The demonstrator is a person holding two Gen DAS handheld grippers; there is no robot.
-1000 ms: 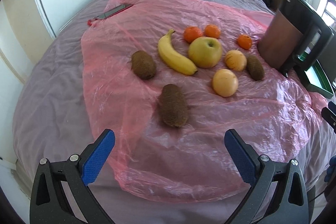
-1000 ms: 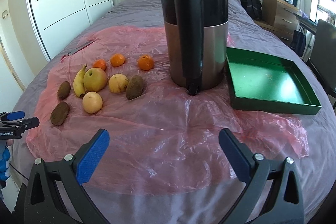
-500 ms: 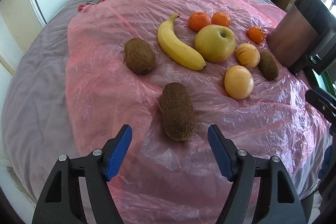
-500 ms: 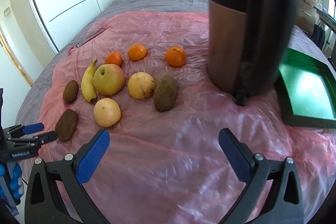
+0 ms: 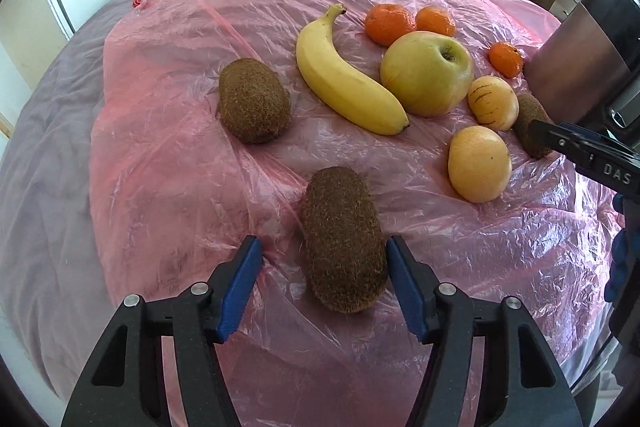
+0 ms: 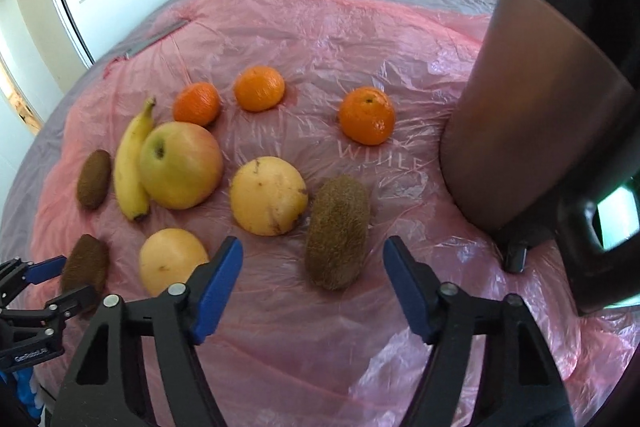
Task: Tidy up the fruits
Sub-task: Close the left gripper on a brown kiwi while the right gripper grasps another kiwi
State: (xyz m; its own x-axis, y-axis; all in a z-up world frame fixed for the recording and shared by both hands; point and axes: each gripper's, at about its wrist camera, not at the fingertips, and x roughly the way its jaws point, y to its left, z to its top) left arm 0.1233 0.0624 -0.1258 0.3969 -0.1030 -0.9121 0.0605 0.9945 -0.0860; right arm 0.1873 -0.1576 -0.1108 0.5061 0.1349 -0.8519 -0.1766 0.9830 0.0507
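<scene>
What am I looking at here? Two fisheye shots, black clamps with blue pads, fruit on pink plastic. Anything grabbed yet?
No robot: a person holds a two-finger gripper in each hand, each with its own fisheye camera looking along its fingers.

Left view: the left gripper straddles the near kiwi; its jaws have just been closing, with a gap left at one pad, so no grip yet.

Right view: the right gripper is open over another kiwi.

A banana, apple, tangerines and a kettle sit on the pink sheet.
</scene>
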